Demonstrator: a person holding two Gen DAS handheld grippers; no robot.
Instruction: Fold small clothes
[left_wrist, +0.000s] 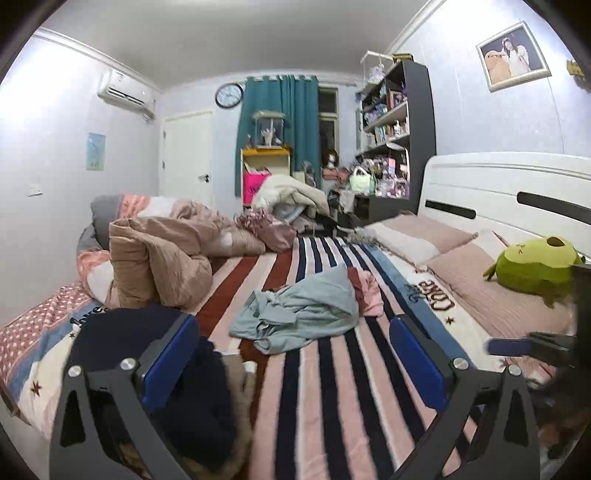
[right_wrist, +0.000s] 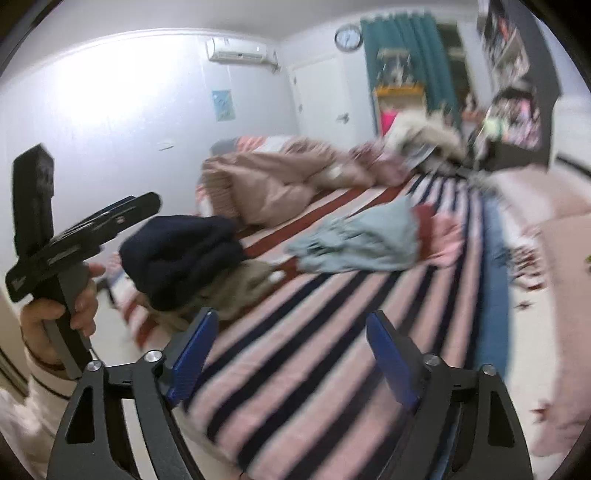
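Both the left gripper and right gripper are held wide apart and empty; the crumpled light-blue garment, seemingly next for folding, is left lying ahead on the striped bedspread, to be reached

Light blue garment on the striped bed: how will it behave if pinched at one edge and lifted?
The light blue garment lies crumpled in soft folds, so it is probably floppy and will hang and unfurl rather than hold shape. It looks thin, so likely light. Pushed, it would probably bunch up on the striped bedspread rather than slide.
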